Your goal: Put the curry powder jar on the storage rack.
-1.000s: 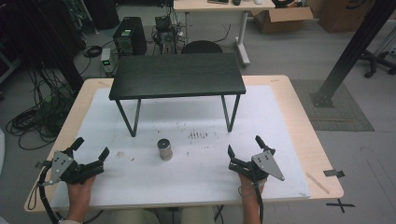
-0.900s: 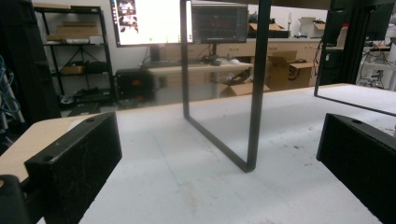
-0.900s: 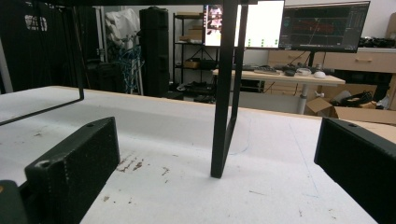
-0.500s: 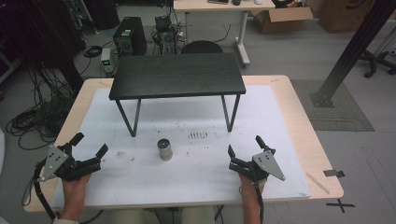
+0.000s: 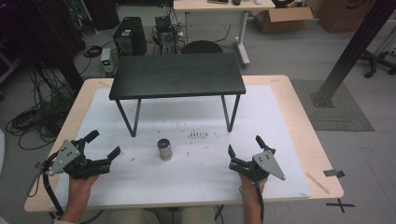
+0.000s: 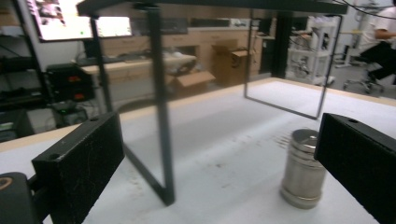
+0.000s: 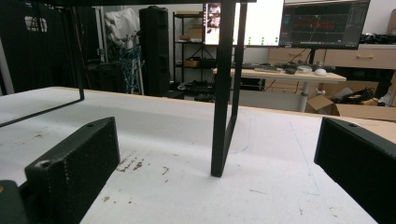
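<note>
My left gripper (image 5: 102, 145) rests low over the white mat (image 5: 196, 186) at the near left corner, my hand (image 5: 80, 186) wrapped around its handle, and its jaws stand wide apart with nothing between them. Ahead of it and off to its right stands the small metal canister (image 5: 164, 149), upright on the mat and well apart from the jaws; in the left gripper view the canister (image 6: 302, 169) sits just inside the right-hand jaw, partly hidden behind it, but not touching. Straight ahead of this gripper, beyond the gap, rises a thin leg of the little black table (image 5: 177, 74), whose dark top stands over the far half of the mat. To the right of the canister, a patch of brownish smudges (image 5: 198, 135) marks the mat, roughly midway between my two grippers and a little farther out. My right gripper (image 5: 243, 150) lies at the near right, well apart from the canister, its jaws also spread wide and empty. In the right gripper view another table leg (image 7: 223, 93) stands ahead of it, between the jaws' lines, with scattered stains (image 7: 133, 164) on the mat just before the left-hand jaw.
</note>
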A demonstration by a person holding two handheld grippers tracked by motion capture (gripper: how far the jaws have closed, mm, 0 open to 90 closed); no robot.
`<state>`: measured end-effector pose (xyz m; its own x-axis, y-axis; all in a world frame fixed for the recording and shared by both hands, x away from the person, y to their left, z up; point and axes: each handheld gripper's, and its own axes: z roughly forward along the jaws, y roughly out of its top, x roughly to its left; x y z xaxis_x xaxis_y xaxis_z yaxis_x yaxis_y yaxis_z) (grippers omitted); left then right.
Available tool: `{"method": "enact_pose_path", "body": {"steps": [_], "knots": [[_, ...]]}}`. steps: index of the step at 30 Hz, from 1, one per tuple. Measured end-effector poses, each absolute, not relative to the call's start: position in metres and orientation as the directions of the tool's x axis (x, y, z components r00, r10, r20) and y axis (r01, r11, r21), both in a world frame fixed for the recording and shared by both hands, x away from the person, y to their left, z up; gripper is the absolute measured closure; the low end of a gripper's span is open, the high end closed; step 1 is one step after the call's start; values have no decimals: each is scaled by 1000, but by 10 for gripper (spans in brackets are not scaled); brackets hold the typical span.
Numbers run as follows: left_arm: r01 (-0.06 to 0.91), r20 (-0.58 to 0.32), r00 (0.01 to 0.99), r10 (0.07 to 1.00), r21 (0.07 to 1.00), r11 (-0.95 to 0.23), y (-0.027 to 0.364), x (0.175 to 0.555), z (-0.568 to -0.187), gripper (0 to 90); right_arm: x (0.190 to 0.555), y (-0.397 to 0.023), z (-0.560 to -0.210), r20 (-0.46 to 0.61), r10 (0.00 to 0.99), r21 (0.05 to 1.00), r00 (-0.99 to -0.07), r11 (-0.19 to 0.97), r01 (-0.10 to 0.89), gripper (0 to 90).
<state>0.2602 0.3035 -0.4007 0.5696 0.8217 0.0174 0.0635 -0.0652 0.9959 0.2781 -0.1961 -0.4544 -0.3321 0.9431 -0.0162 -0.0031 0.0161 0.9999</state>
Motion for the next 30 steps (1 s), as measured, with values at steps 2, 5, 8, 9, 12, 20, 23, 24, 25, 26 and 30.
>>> {"method": "enact_pose_path", "body": {"steps": [2,5,8,9,12,20,23,24,25,26,30], "knots": [[76,15,588,809,994,-74,297,263,-400,22,278,-196,-454,-15,943,1000,-332,15,-3,0],[90,17,624,782,992,-93,283,267,-399,23,278,-196,-454,-16,943,1000,-332,16,-3,0],[90,20,643,765,991,-102,273,270,-399,22,278,-196,-454,-15,943,1000,-332,15,-2,0],[90,19,649,760,991,-102,270,271,-399,23,278,-196,-454,-16,943,1000,-332,16,-2,0],[99,16,667,745,989,-110,260,274,-400,23,278,-196,-454,-16,943,1000,-332,16,-3,0],[115,18,695,719,984,-136,240,280,-403,23,278,-196,-454,-16,943,1000,-332,16,-3,0],[135,18,703,711,978,-157,231,285,-408,23,278,-196,-454,-16,943,1000,-333,16,-4,0],[135,18,703,711,978,-157,231,285,-408,24,278,-196,-454,-16,943,1000,-333,16,-4,0],[141,15,704,710,977,-161,229,286,-409,24,278,-196,-454,-17,943,1000,-333,16,-5,0],[146,13,708,706,975,-164,228,287,-410,25,278,-196,-454,-17,943,1000,-333,16,-4,0],[156,18,718,696,970,-186,220,291,-414,31,278,-196,-454,-17,943,1000,-334,17,-4,0]]}}
